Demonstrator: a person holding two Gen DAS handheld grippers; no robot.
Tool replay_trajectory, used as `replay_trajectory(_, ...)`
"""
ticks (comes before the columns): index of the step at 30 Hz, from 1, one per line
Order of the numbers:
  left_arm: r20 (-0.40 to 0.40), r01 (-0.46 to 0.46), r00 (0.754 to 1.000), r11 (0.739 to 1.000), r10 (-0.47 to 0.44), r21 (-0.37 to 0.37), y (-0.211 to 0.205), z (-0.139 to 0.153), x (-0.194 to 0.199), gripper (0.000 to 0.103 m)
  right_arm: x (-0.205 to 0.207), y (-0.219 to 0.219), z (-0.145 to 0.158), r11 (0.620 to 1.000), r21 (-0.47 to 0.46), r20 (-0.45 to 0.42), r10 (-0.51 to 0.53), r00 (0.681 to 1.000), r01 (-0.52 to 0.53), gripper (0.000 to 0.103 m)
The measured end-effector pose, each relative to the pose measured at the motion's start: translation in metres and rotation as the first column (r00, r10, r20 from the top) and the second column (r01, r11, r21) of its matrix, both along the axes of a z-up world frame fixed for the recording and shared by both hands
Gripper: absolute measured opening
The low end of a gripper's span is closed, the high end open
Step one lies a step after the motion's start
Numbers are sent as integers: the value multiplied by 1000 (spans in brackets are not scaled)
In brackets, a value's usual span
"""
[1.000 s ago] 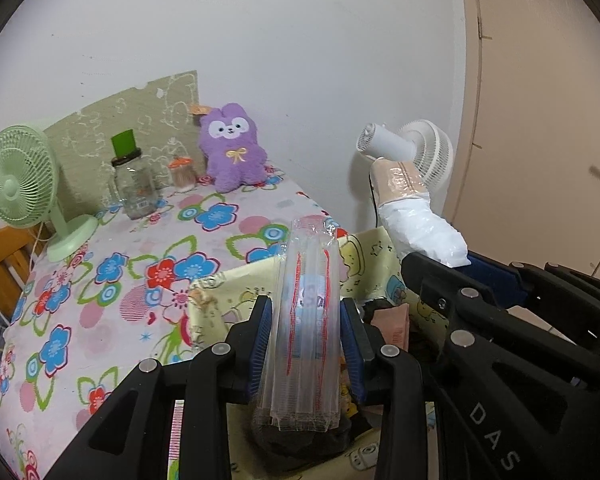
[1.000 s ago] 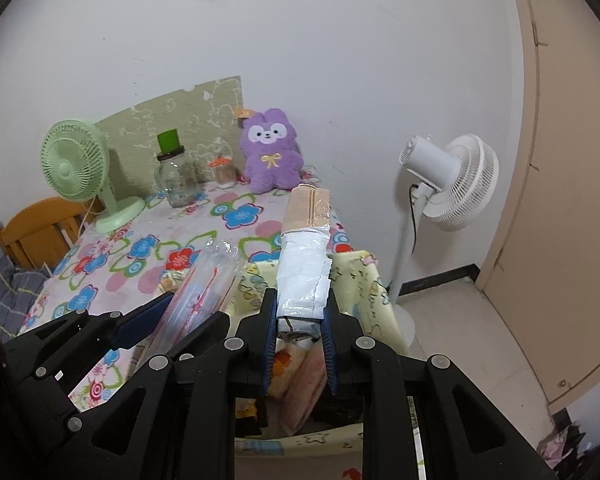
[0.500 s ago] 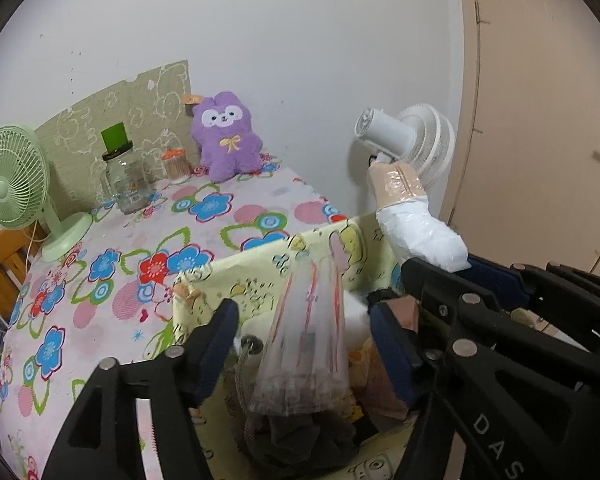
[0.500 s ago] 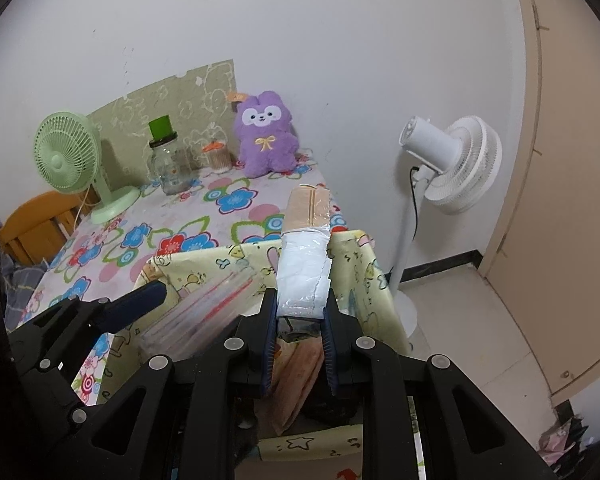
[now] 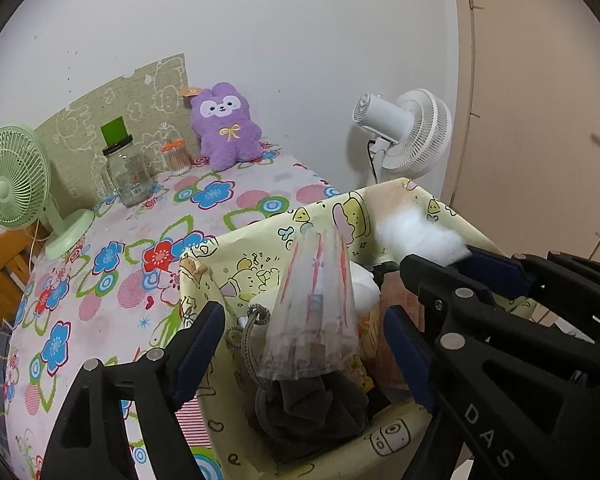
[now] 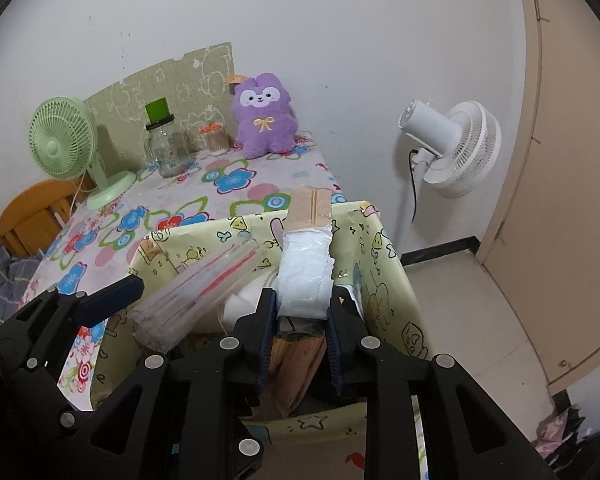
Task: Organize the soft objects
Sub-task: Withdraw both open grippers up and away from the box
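Now we kept our left gripper (image 5: 302, 344) spread wide; the clear plastic pack (image 5: 314, 312) lay between its fingers, untouched, in the yellow bin (image 5: 236, 256). Our right gripper (image 6: 302, 334) squeezed the white packet (image 6: 306, 280) above that bin.

Glossy clear plastic pack (image 5: 314, 308), fuzzy plush toy (image 5: 224, 126)
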State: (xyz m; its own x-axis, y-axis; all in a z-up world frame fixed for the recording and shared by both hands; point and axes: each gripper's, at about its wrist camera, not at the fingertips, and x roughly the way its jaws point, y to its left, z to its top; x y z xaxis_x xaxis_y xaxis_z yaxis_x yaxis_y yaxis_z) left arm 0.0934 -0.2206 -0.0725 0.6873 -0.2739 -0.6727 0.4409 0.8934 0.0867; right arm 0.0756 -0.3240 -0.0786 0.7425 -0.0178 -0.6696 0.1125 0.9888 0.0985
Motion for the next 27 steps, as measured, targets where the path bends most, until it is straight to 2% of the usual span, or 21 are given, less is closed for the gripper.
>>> replay_trajectory(2,4,4,1000,1000,-3,-6,2,1,-3,85,-3,1,1,1000,0,5,-6,1000,6,45)
replay_trajectory(3,5,4,1000,1000,-4,-9,3,2,-3,87,-5,1,2,1000,3,12,-10,1000,10,57)
replay_trajectory(4,10,5,1000,1000,-5,-13,4,3,-5,88,-8,1,4,1000,3,22,-15,1000,15,63)
replay_trajectory(11,28,-2,1000,1000,2,-20,14,10,-13,90,-16,10,12,1000,-19,46,-15,999,16,64)
replay_trajectory(27,113,-63,991,996,70,-60,66,43,-38,99,-38,57,45,999,-34,143,30,989,-25,81)
